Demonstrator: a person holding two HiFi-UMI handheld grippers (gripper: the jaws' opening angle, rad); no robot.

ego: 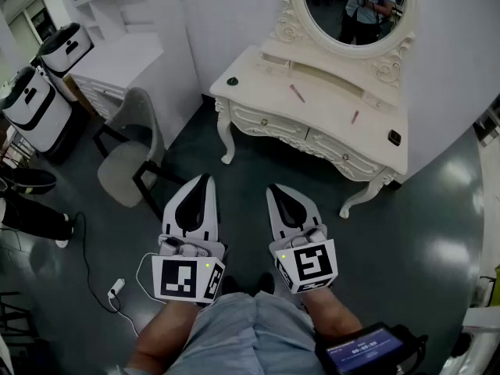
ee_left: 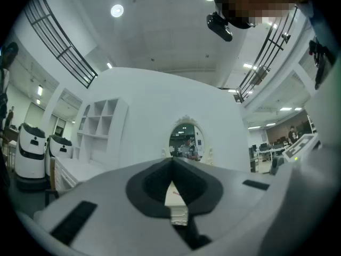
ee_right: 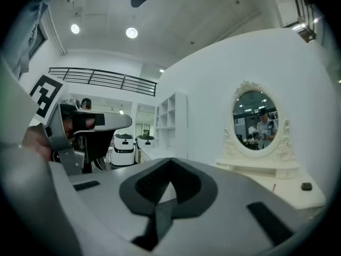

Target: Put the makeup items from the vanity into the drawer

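The cream vanity (ego: 258, 69) with an oval mirror (ego: 351, 6) stands ahead by the wall. On its top lie a pink stick (ego: 298, 94), a smaller pink stick (ego: 355, 116), a dark compact (ego: 394, 137) and a small dark round item (ego: 232, 81). Its front drawers (ego: 269, 122) are closed. My left gripper (ego: 206, 180) and right gripper (ego: 275, 189) are held side by side over the floor, well short of the vanity, both shut and empty. The right gripper view shows the vanity (ee_right: 277, 183) and the compact (ee_right: 306, 186) far off to the right.
A grey chair (ego: 133, 147) stands on the floor left of the vanity. Two white machines (ego: 35, 104) and a white desk (ego: 133, 53) line the left wall. A cable with a plug (ego: 117, 287) lies on the floor at left. A screen device (ego: 363, 348) hangs at my waist.
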